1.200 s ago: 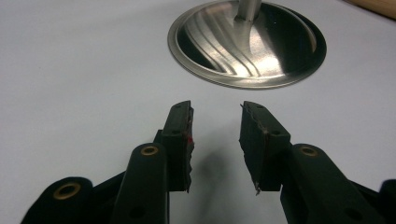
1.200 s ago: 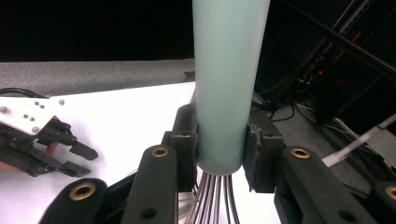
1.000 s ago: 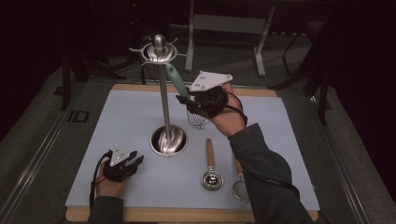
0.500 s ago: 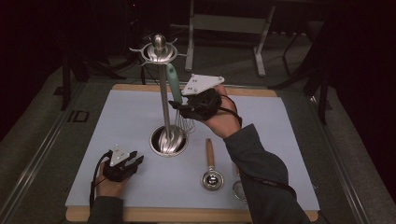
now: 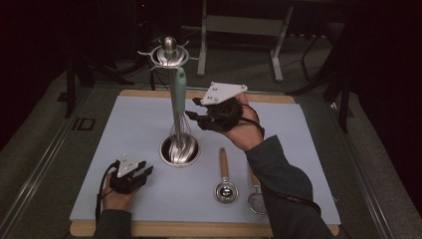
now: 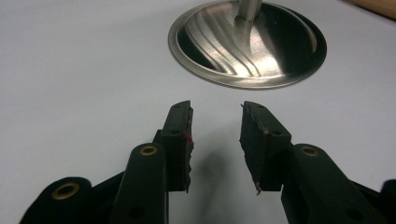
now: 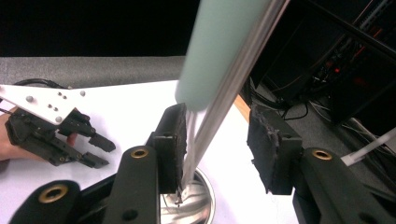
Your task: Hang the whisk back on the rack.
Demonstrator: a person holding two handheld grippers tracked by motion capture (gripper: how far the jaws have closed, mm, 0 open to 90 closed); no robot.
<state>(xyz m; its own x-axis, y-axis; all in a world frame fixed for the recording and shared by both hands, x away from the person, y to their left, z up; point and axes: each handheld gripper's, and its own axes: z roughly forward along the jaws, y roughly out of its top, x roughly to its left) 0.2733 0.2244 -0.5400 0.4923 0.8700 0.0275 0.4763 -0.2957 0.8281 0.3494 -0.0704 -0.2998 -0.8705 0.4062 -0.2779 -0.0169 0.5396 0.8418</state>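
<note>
Jaws of the left gripper (image 5: 142, 172) stand apart over bare mat (image 5: 139, 129) at the desk's near left, the stand's round base (image 6: 247, 44) at their 12 o'clock. One wooden-handled scoop (image 5: 225, 181) and one strainer (image 5: 257, 201) lie near. Farther, the right gripper (image 7: 219, 144) gapes wide, the one hanging whisk (image 7: 219, 60) touching its left jaw.

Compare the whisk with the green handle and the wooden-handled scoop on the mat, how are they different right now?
The whisk hangs upright from the stand, while the scoop lies flat on the mat. The whisk has a pale green handle and a wire head; the scoop has a wooden handle and a round metal bowl. The right gripper has its open jaws beside the whisk; no gripper is near the scoop. Both are handled kitchen utensils with metal working ends.
</note>
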